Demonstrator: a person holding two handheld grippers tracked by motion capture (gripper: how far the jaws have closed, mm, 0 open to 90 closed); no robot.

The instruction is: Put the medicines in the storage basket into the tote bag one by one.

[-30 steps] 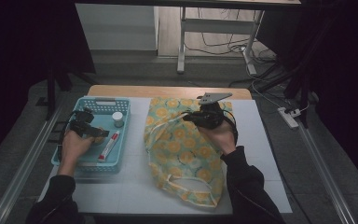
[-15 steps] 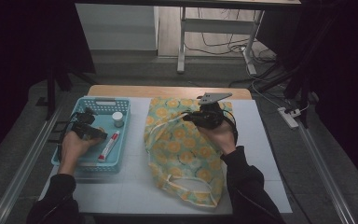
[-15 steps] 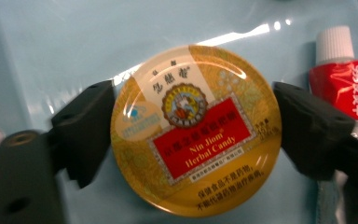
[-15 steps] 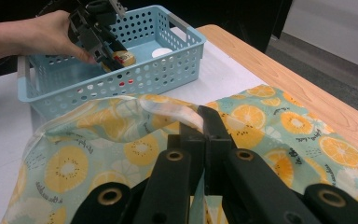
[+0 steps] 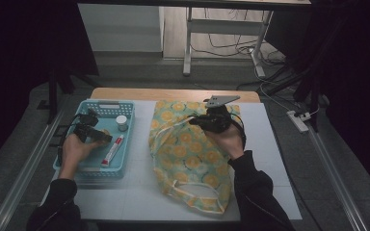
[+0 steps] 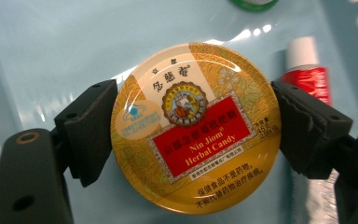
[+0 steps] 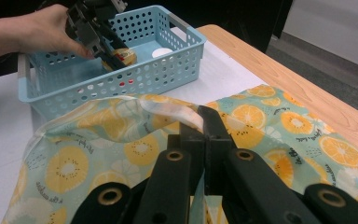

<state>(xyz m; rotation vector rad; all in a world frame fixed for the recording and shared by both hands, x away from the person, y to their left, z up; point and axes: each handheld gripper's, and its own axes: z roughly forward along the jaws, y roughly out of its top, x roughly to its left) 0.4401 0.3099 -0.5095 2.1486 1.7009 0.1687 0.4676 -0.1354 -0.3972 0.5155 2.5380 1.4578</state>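
Note:
A round yellow herbal candy tin (image 6: 196,126) lies in the light blue basket (image 5: 84,168). My left gripper (image 6: 198,126) has just been closing on it, and both black pads now press its sides. In the high view the left gripper (image 5: 100,136) reaches into the basket. A teal bag printed with orange slices (image 5: 188,154) lies on the white mat. My right gripper (image 7: 205,122) is shut on the bag's pale rim and holds it lifted. That right gripper (image 5: 198,120) hangs over the bag's far end.
A red and white tube (image 5: 113,149) and a small white-capped jar (image 5: 121,122) also lie in the basket. The basket (image 7: 121,88) stands just left of the bag (image 7: 74,172). Behind the mat runs a wooden table edge (image 5: 173,94), with cables on the floor beyond.
Both hands stay in place. The left gripper's jaws look a little narrower in the basket than a second ago.

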